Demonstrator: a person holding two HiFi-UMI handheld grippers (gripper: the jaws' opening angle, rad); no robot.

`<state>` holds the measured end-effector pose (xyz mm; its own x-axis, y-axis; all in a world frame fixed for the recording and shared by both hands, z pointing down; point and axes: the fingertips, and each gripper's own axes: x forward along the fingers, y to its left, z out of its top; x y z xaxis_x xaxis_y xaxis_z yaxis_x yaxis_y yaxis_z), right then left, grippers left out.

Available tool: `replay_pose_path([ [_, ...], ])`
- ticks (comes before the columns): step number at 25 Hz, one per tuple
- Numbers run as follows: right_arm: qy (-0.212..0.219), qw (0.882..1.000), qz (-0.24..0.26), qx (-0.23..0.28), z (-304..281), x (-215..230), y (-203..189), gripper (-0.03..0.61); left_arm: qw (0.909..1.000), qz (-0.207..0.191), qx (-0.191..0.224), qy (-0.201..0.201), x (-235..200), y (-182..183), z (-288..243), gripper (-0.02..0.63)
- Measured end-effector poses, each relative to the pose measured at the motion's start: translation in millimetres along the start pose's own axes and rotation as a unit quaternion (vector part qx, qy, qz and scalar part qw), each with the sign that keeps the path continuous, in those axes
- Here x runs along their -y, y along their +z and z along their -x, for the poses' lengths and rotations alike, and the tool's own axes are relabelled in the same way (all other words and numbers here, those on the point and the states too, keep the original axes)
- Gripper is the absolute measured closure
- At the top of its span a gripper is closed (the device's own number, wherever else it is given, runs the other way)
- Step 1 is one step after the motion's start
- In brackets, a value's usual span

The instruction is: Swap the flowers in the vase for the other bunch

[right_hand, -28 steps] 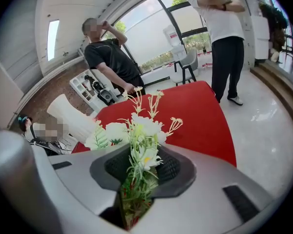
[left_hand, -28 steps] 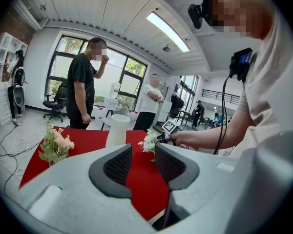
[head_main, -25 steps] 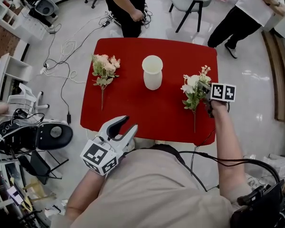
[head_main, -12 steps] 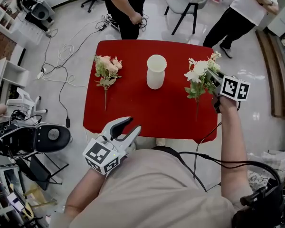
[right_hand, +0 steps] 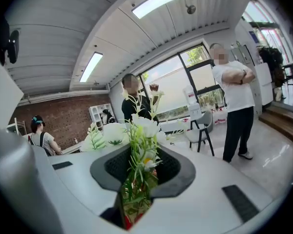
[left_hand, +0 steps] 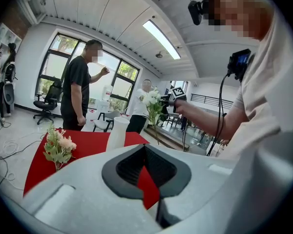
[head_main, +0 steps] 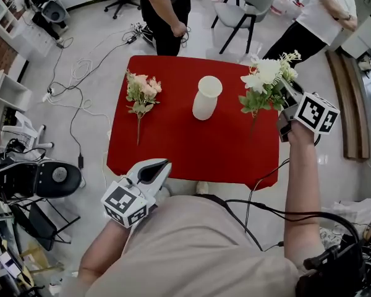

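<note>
While the right gripper (head_main: pixel 284 99) holds the white bunch (head_main: pixel 266 79), its jaws are closed on the green stems. The right gripper view shows the pads pressing on the stems from both sides. The bunch is clear of the table (head_main: pixel 173 147), raised near its far right corner. The blooms are above the jaws and one stem end hangs below them.

The left gripper (head_main: pixel 159 164) is at the near edge of the table, close to the person's torso. Its jaws are fully together with nothing between them. In the left gripper view, the red tabletop shows through the notch behind the tips.

The vase (head_main: pixel 206 96) is white and stands upright on the table, toward the far edge and near the middle. It is apart from both bunches.

The pink bunch (head_main: pixel 141 91) lies flat on the left part of the table. Its blooms point to the far edge and its stem to the near edge.

Markings: each gripper's cube (head_main: pixel 316 112) carries black-and-white square patterns.

Two people (head_main: pixel 166 11) stand beyond the far edge, with a chair (head_main: pixel 241 8) between them. Cables (head_main: pixel 80 79) lie on the floor at the left.
</note>
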<state>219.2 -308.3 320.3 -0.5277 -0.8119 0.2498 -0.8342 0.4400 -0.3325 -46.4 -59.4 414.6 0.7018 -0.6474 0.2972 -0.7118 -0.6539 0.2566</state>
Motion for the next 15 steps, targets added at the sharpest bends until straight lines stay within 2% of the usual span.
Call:
replay_pose_path([
  [6, 0.017, 0.999, 0.025, 0.043, -4, -41, 45, 0.465, 0.9999, 0.004, -0.004, -0.008, -6, -5, 17, 0.607],
  [15, 0.046, 0.994, 0.040, 0.093, -18, -87, 94, 0.465, 0.9999, 0.016, 0.000, 0.003, -16, -5, 33, 0.607],
])
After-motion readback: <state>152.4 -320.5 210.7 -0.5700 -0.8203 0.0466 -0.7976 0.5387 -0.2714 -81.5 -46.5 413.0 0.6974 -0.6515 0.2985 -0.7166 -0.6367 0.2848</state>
